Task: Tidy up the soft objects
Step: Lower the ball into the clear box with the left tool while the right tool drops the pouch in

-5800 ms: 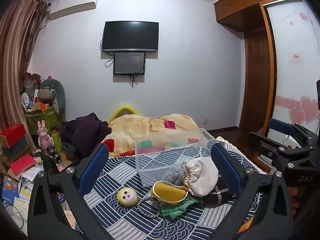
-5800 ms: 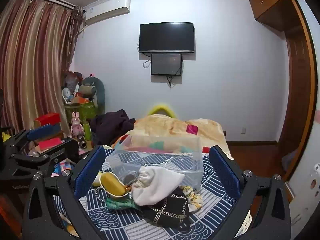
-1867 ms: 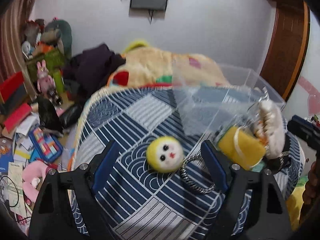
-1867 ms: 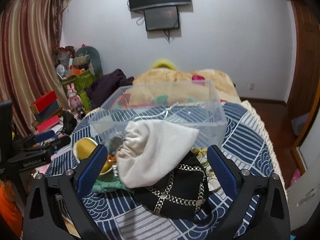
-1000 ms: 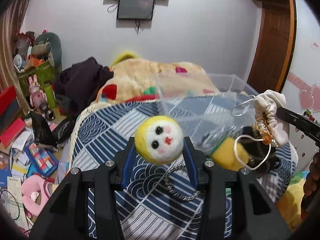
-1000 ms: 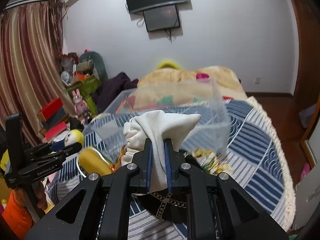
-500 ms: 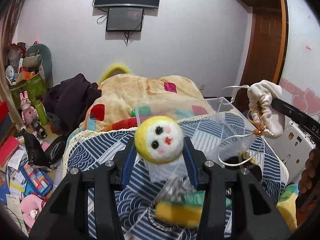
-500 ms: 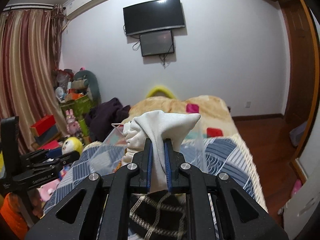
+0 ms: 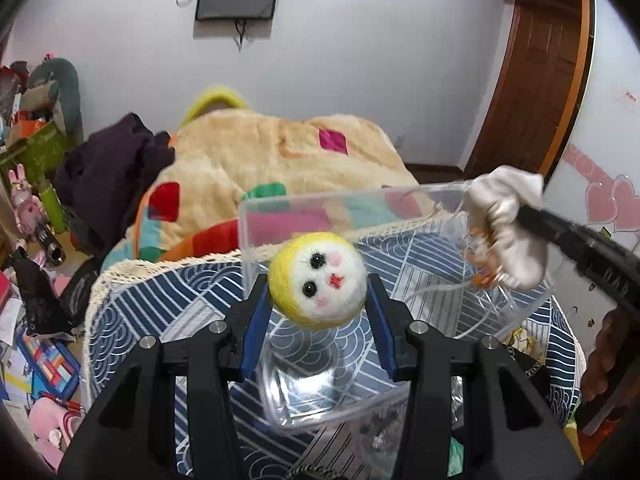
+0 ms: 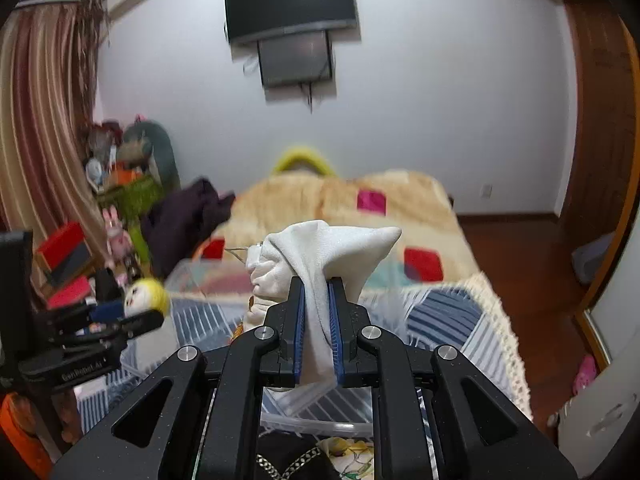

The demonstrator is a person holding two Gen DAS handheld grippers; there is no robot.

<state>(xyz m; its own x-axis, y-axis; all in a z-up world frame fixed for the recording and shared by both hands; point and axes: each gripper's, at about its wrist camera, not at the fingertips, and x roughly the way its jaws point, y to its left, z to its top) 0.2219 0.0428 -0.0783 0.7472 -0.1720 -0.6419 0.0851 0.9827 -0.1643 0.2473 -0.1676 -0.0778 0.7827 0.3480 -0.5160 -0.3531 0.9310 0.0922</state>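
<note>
My left gripper (image 9: 318,294) is shut on a round yellow-and-white felt doll head (image 9: 318,284) and holds it over the near left part of a clear plastic bin (image 9: 256,216) on the blue patterned bedspread. My right gripper (image 10: 317,296) is shut on a white drawstring pouch (image 10: 320,252) and holds it above the bin (image 10: 192,276). In the left wrist view the pouch (image 9: 508,232) hangs over the bin's right rim, its cord dangling inside. The doll head (image 10: 146,298) also shows at the left of the right wrist view.
A black chain-trimmed bag (image 10: 288,464) and a floral cloth (image 10: 348,454) lie on the bedspread below my right gripper. A beige blanket (image 9: 256,152) and dark clothes (image 9: 108,164) lie beyond the bin. Clutter fills the floor (image 9: 36,352) at left.
Both grippers have come down and forward toward the bin. The doll head now hangs over the bin's inside, and the pouch has dropped to the bin's right rim.
</note>
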